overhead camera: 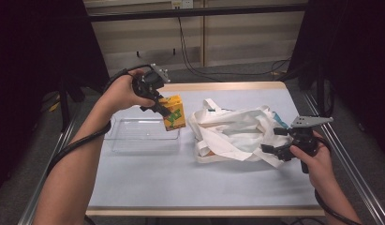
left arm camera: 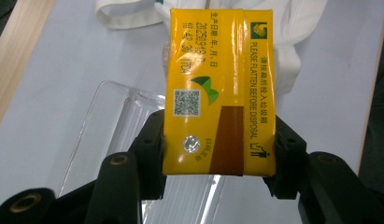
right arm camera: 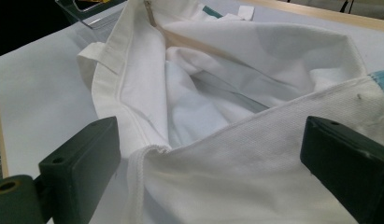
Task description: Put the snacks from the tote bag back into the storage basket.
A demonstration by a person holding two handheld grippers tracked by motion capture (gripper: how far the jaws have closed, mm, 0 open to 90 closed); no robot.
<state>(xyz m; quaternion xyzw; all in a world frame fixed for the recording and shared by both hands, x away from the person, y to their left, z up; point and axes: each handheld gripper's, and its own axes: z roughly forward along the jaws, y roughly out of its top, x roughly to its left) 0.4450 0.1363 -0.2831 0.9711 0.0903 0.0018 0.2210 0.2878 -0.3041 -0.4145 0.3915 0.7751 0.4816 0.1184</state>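
Above the left half of the worktop (overhead camera: 148, 187), the left gripper (left arm camera: 220, 154) is clamped on a yellow carton (left arm camera: 220, 88), its 2 jaws pressing the carton's sides, over the right end of a clear plastic tray (overhead camera: 134, 133). Toward the right edge lies a white cloth bag (overhead camera: 232, 133) (crumpled, mouth gaping); the right gripper (right arm camera: 208, 163) has its jaws apart, either side of the bag's rim.

The carton (left arm camera: 220, 88) is bright yellow with green print, a green logo, a brown stripe and a black-and-white square code. The cloth bag (overhead camera: 234, 133) is white with a teal trim, and the tray (overhead camera: 134, 136) at the tabletop's left edge is clear. The tabletop (overhead camera: 181, 183) is pale blue with a light wooden border, and the fingers (left arm camera: 150, 144) are black.
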